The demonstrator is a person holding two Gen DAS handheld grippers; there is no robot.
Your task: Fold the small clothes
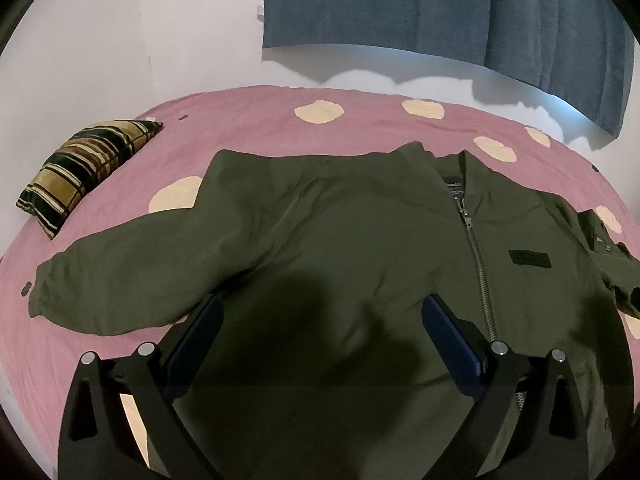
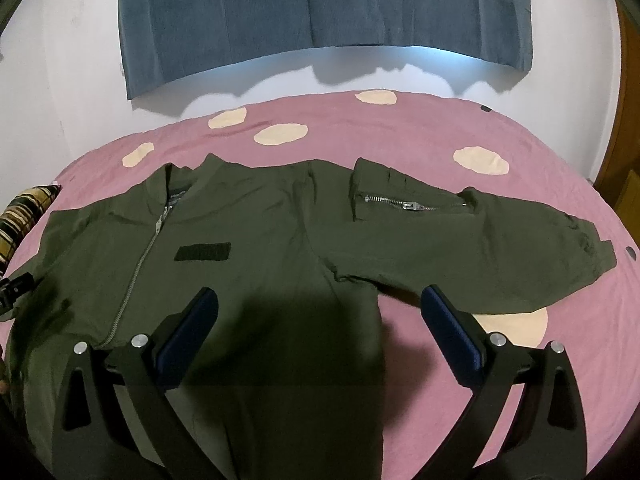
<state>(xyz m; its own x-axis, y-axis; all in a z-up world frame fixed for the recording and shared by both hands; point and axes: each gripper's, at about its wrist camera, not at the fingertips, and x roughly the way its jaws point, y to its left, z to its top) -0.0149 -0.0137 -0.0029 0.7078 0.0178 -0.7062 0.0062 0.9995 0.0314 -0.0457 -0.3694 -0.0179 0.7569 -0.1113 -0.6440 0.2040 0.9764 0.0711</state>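
An olive green zip-up jacket [image 1: 328, 240] lies flat, front up, on a pink bedspread [image 1: 248, 120], both sleeves spread sideways. My left gripper [image 1: 322, 312] hovers open over the jacket's left half, beside the zipper [image 1: 478, 264], with nothing between its fingers. In the right wrist view the same jacket [image 2: 248, 248] shows its right sleeve [image 2: 460, 248] with a zipped pocket. My right gripper [image 2: 318, 304] is open above the jacket's right side edge, one finger over the fabric and the other over the bedspread [image 2: 440, 128] below the sleeve.
A striped brown and black cushion [image 1: 84, 168] lies at the bed's far left. A blue curtain [image 1: 440, 12] hangs on the white wall behind the bed. The bedspread has cream dots. A wooden door frame [image 2: 624, 128] stands at the right.
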